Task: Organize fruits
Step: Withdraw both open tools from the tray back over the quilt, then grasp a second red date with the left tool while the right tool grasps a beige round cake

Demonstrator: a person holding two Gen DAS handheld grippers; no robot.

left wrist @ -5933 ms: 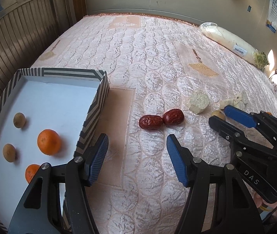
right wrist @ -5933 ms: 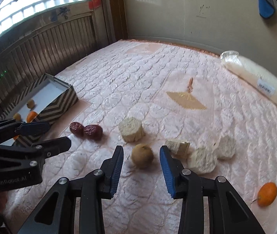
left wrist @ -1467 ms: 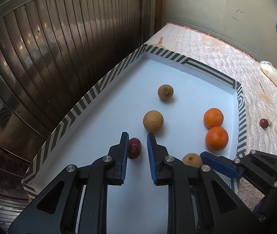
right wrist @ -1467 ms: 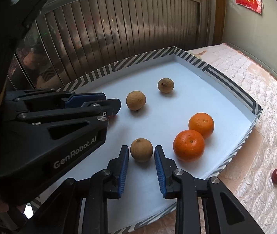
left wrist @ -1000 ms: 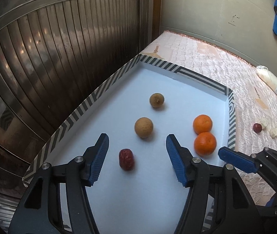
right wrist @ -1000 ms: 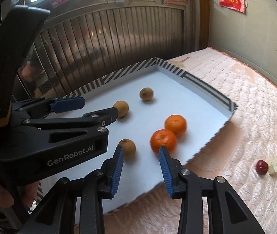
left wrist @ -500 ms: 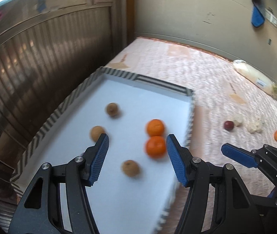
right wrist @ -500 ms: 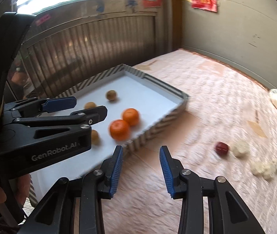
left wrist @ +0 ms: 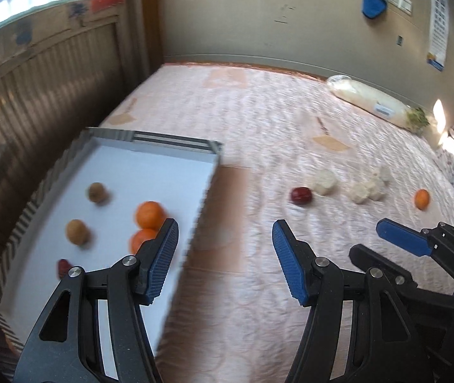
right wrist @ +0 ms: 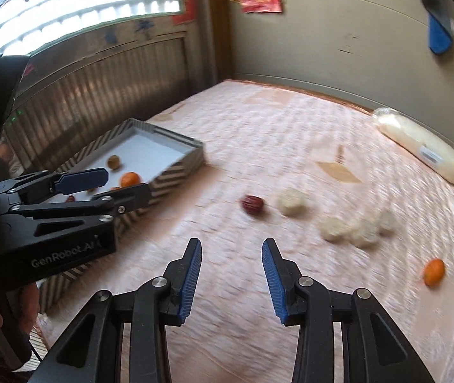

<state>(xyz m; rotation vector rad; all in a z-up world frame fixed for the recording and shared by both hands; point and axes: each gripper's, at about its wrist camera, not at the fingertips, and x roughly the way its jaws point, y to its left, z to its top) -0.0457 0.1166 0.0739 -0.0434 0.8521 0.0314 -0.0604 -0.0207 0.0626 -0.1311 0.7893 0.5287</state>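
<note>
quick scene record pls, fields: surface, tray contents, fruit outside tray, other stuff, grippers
surface: quilted pink bedspread
tray contents: striped tray holds two oranges, brown round fruits, a red date
fruit outside tray: red date, small orange
other stuff: pale chunks, bagged white radish
grippers: left hand-held gripper open, empty; right hand-held gripper open, empty

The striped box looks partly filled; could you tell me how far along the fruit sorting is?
Done: two oranges, brown fruits and a red date lie in the striped box. In hand: nothing; left tongs and right tongs are open and empty. Left: one red date and a small orange on the bedspread.
</note>
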